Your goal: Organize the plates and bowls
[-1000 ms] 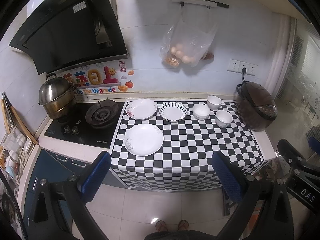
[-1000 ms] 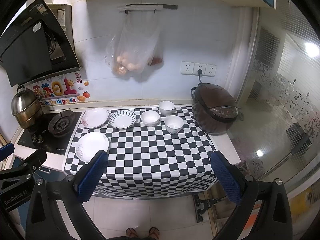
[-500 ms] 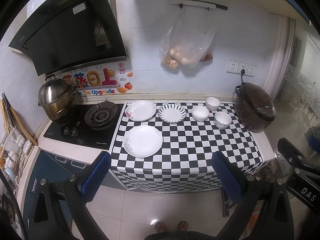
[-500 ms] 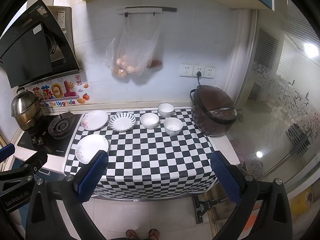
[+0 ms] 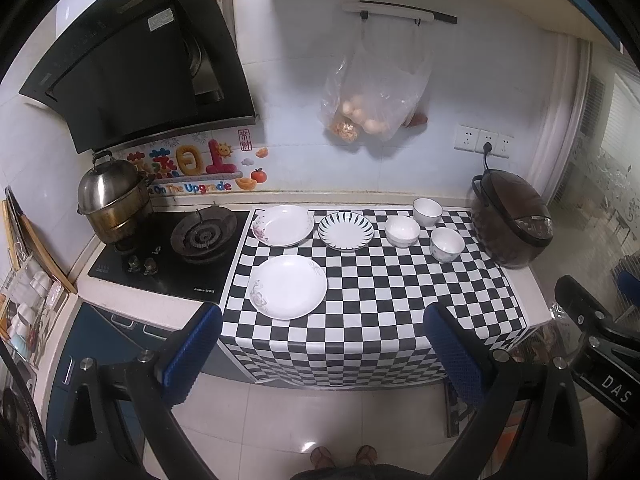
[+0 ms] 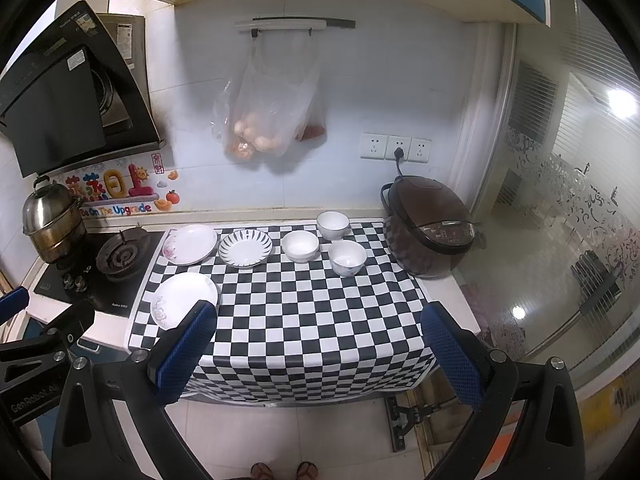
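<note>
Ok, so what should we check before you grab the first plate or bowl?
1. Left hand-held gripper open, holding nothing: ok.
2. Right hand-held gripper open, holding nothing: ok.
3. Three plates lie apart, none stacked; front plate nearest: ok.
4. Three bowls upright; front bowl close to the rice cooker: ok.
5. Bowls clean inside: cannot tell.

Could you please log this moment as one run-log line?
left gripper: open, empty | right gripper: open, empty | plates, bowls: untouched on checkered cloth
</note>
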Available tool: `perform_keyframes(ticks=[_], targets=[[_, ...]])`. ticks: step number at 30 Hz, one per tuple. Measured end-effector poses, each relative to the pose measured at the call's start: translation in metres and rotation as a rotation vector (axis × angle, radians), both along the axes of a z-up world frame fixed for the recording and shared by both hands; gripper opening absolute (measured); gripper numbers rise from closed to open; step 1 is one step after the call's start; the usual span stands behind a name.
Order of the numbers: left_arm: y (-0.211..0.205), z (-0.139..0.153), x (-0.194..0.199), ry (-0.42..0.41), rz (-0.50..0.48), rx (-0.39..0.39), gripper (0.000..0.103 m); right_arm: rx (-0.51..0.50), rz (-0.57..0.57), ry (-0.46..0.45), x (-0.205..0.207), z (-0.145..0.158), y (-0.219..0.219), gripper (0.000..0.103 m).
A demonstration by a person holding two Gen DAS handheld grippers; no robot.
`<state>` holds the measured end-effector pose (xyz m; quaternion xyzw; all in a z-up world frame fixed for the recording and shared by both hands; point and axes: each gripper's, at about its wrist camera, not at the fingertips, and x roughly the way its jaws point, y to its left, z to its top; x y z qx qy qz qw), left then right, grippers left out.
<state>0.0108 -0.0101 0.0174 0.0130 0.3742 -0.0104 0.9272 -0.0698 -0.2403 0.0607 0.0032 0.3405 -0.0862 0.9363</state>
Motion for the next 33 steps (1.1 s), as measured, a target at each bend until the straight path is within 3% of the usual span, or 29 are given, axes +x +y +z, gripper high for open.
perform_keyframes(ticks=[33], targets=[[0.005, -0.009, -0.008, -0.021, 0.012, -0.008, 0.103, -0.002, -0.003, -0.019, 0.001, 0.000, 0.002, 0.103]])
